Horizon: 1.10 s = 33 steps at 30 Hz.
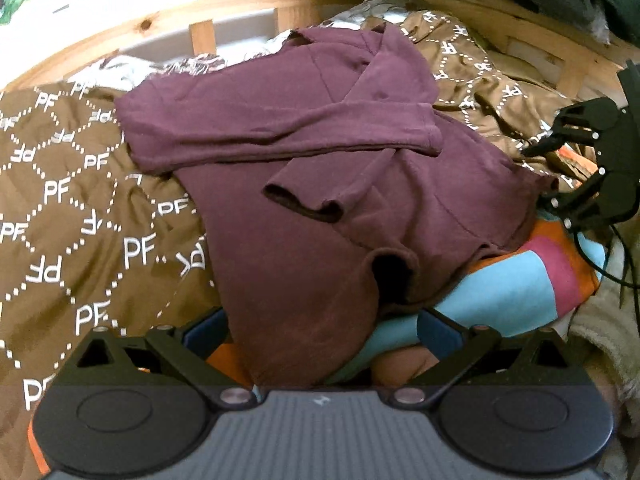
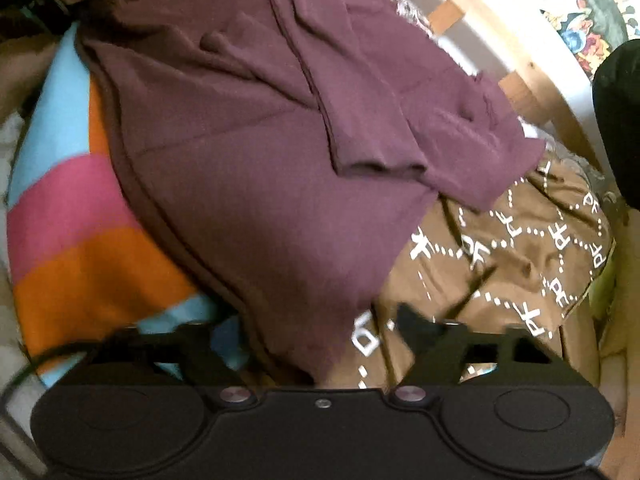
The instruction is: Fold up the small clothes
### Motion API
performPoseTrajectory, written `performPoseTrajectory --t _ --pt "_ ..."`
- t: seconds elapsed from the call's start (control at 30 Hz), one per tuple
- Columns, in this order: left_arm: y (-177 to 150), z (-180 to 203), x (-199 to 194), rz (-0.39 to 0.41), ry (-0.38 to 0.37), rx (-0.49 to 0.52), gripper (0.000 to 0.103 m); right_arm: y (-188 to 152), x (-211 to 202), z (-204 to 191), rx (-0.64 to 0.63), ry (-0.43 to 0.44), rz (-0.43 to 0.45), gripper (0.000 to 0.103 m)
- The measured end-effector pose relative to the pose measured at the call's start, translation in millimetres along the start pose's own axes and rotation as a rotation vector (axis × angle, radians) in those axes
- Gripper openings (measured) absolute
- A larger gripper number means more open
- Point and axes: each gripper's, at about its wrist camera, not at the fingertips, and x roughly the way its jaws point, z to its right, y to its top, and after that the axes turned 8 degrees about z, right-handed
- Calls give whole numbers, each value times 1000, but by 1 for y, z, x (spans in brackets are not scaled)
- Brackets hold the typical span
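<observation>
A maroon long-sleeved top (image 1: 304, 184) lies on the bed with both sleeves folded across its body. Its hem corner runs down between the fingers of my left gripper (image 1: 320, 336), which stand wide apart around the cloth. In the right wrist view the same top (image 2: 256, 152) reaches down between the fingers of my right gripper (image 2: 316, 344), also wide apart, with the hem corner lying between them. My right gripper also shows at the right edge of the left wrist view (image 1: 560, 176), at the top's far hem corner.
The top lies on a brown bedspread with white letters (image 1: 60, 208) and partly on a striped blue, pink and orange cloth (image 1: 532, 280). A wooden bed frame (image 1: 200, 12) runs along the back. A beige fleece (image 1: 608, 320) lies at the right.
</observation>
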Motion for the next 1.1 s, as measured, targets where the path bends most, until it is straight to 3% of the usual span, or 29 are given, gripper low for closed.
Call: performPoseTrajectory --t 0.03,0.1,0.17,0.33,0.47,0.53,0.67,0.77,0.83,0.9,0.93,1.1 --pt "0 2 0 4 0 16 102 3 0 0 7 12 9 52" --pt "-1 7 1 7 1 47 102 5 0 1 46 54 24 17" --pt "-1 12 3 4 4 73 102 8 1 7 110 84 46 7" --pt "3 15 15 -7 47 74 103 7 -3 45 456 91 168 7" --pt "12 21 22 5 140 116 102 -7 -4 79 788 45 292 7" --pt "16 25 27 -6 199 164 99 -9 -6 85 838 22 327 7" --pt "17 25 32 -37 246 206 91 -9 -10 83 810 16 353 7" --pt "15 19 26 -30 257 191 79 -14 -9 81 826 20 345 7" --pt "14 16 20 -11 261 177 60 -18 -8 79 847 28 343 7" --pt "15 17 15 -4 241 171 12 -19 -7 78 852 33 350 7" --pt "17 17 12 -2 220 149 5 -19 -7 77 849 35 354 7" --pt "24 19 -17 92 170 60 4 -15 -25 74 835 41 400 7"
